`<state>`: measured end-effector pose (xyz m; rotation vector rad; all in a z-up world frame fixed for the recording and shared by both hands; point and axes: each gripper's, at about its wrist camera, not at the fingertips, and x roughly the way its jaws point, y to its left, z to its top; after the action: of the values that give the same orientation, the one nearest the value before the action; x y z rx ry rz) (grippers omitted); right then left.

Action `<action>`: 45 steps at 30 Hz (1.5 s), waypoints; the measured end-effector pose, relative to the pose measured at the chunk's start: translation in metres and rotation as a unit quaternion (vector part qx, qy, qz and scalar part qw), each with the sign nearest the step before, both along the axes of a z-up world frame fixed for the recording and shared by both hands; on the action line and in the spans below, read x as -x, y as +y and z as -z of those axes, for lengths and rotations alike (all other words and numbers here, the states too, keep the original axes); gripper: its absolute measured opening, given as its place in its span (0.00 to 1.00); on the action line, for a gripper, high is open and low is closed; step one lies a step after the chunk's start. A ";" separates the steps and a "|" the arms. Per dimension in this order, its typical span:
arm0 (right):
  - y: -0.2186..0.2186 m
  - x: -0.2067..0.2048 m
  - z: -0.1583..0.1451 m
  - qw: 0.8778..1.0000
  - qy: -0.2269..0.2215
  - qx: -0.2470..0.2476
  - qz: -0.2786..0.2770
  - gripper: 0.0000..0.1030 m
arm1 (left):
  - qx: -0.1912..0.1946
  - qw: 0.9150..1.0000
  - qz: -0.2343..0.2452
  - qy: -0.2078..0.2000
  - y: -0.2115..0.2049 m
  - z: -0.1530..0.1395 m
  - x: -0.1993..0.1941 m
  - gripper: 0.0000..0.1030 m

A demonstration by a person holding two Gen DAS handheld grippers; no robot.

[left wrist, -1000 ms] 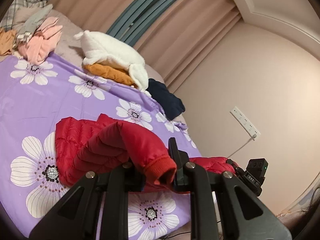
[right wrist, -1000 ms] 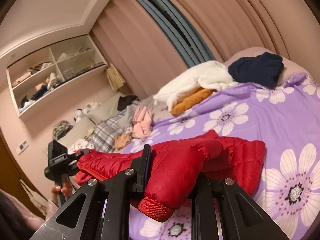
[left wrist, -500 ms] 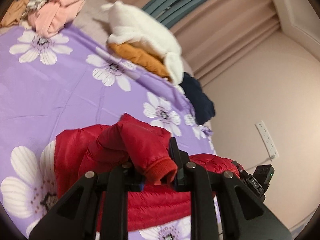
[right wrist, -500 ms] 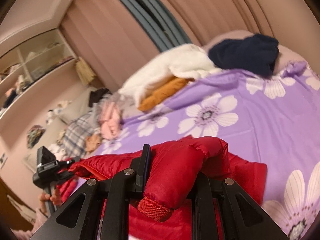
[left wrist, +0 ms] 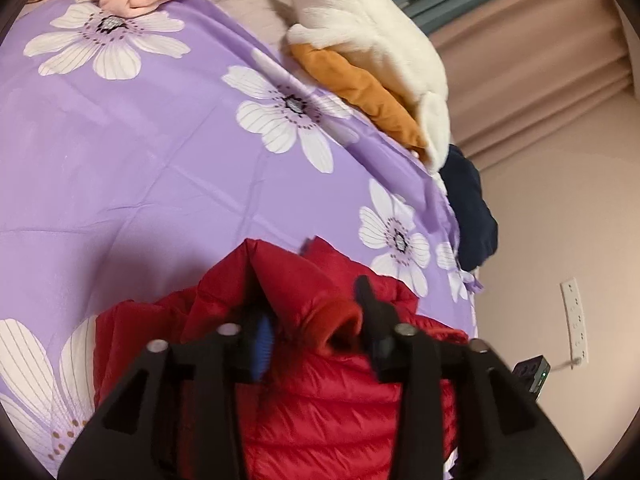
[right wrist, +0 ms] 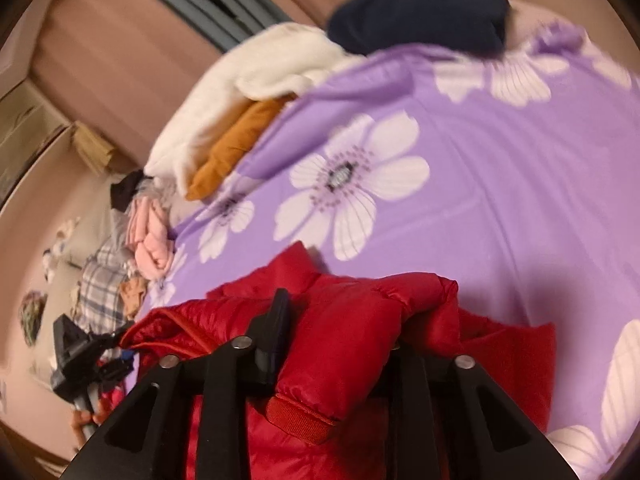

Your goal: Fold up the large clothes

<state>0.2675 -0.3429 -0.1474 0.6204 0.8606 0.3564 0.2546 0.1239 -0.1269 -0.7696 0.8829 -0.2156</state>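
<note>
Left gripper (left wrist: 310, 312): clamped on red jacket (left wrist: 344, 408) sleeve cuff.
Right gripper (right wrist: 340, 332): clamped on other sleeve (cuff hangs toward camera).
Jacket: lying on purple floral bedspread (left wrist: 160, 152), near edge.

Warm, fairly dim indoor light tints both views pinkish, and soft shadows fall on the purple bedsheet (left wrist: 120, 184) just beyond the red jacket (left wrist: 340, 412). The right wrist view is smeared by motion blur, worst toward the navy garment (right wrist: 420, 12) at the top. Fisheye bending curves the edges, with black vignette corners.
</note>
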 end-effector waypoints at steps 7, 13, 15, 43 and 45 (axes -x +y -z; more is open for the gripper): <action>-0.021 0.007 -0.022 0.997 -0.024 -0.059 0.044 0.73 | -0.047 0.998 -0.032 -0.030 0.015 -0.030 0.011 0.68; -0.010 0.041 -0.055 0.995 -0.086 0.051 0.021 0.73 | -0.126 0.990 0.001 -0.065 -0.002 -0.050 0.044 0.68; 0.006 0.055 -0.056 0.988 -0.100 0.116 -0.002 0.73 | -0.162 0.984 0.020 -0.072 -0.016 -0.050 0.058 0.68; 0.059 0.088 0.030 0.961 -0.049 0.262 -0.073 0.73 | -0.267 0.959 0.096 -0.005 -0.073 0.046 0.100 0.70; 0.059 0.089 0.029 0.961 -0.048 0.263 -0.072 0.73 | -0.269 0.958 0.093 -0.001 -0.073 0.045 0.100 0.70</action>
<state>0.1787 -0.2834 -0.1764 0.0452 0.8633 0.2700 0.1549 0.0507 -0.1720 -0.1778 0.9552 -0.1316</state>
